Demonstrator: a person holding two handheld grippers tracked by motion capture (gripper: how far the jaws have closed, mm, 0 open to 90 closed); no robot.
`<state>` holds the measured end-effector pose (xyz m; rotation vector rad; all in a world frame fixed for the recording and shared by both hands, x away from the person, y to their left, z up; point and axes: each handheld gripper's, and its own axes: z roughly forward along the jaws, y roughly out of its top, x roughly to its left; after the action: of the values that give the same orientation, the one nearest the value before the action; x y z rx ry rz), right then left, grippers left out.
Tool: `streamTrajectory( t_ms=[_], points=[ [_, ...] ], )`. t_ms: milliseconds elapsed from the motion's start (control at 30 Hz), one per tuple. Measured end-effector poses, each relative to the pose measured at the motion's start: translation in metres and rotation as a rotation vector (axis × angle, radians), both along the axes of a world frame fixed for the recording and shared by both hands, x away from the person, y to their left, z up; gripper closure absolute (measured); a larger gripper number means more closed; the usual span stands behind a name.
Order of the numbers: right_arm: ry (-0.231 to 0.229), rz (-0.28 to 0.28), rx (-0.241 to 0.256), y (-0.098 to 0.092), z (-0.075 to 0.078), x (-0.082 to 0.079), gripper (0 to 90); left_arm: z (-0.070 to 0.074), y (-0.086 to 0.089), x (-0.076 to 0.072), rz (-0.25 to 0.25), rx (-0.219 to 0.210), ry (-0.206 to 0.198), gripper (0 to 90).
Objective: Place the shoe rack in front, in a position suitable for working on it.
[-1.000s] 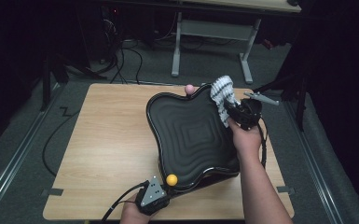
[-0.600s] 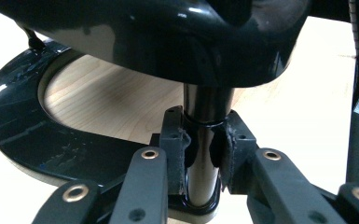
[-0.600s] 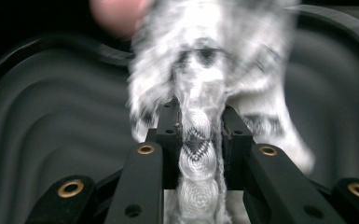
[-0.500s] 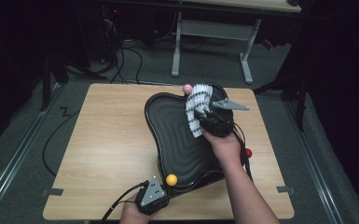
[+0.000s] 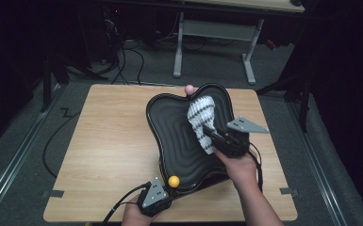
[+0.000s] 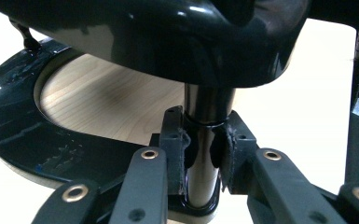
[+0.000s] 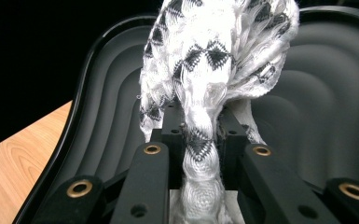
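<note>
From the high view, a big black wavy tray (image 5: 169, 136) sits on the wooden desk (image 5: 108, 141), tipped up a little on its near side; the right gripper (image 5: 215, 136) is over the right part of the tray and holds a white and black cloth (image 5: 200, 115) that lies against the tray's ridged inside; the left gripper (image 5: 162, 195) is at the near edge of the tray, just beside a yellow ball (image 5: 173, 181) on the tray's near rim; a pink ball (image 5: 189, 89) sits at the tray's far rim; a grey metal frame (image 5: 212, 47) stands on the floor, far behind the tray.

From the left gripper view, the left gripper (image 6: 200, 154) is closed tight on a shiny black post (image 6: 206, 140) under the tray (image 6: 144, 32); a curved black base (image 6: 32, 135) lies on the desk (image 6: 107, 100) to the left of the post.

From the right gripper view, the right gripper (image 7: 200, 135) is squeezed shut on a twisted bunch of the cloth (image 7: 214, 60); the rest of the cloth puffs out above the gripper and rests on the tray's (image 7: 326, 102) dark steps; a bit of the desk (image 7: 18, 154) shows to the left of the tray.
</note>
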<state>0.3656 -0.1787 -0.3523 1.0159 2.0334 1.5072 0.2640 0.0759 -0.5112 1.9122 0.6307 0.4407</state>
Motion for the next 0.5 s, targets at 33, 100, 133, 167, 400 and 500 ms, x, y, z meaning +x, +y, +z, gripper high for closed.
streamTrajectory(
  t_ms=[33, 100, 133, 167, 400, 500],
  points=[
    [-0.012, 0.0, 0.01, -0.007, -0.001, -0.008, 78.0, 0.0, 0.0, 0.0, 0.001, 0.0, 0.0, 73.8],
    [-0.021, -0.001, 0.012, -0.017, -0.006, -0.02, 77.9, 0.0, 0.0, 0.0, 0.003, 0.0, 0.0, 73.7],
    [-0.028, -0.005, 0.011, -0.022, -0.009, -0.027, 77.9, 0.0, 0.0, 0.0, 0.003, 0.0, 0.0, 73.7],
    [-0.034, -0.01, 0.01, -0.027, -0.012, -0.032, 77.9, 0.0, 0.0, 0.0, 0.003, 0.0, 0.0, 73.7],
    [-0.039, -0.055, 0.028, -0.059, -0.032, -0.066, 77.9, 0.0, 0.0, 0.0, 0.001, 0.001, 0.001, 73.7],
    [-0.036, -0.064, 0.031, -0.069, -0.041, -0.08, 77.9, 0.0, 0.0, 0.0, -0.001, 0.0, 0.001, 73.7]
  ],
)
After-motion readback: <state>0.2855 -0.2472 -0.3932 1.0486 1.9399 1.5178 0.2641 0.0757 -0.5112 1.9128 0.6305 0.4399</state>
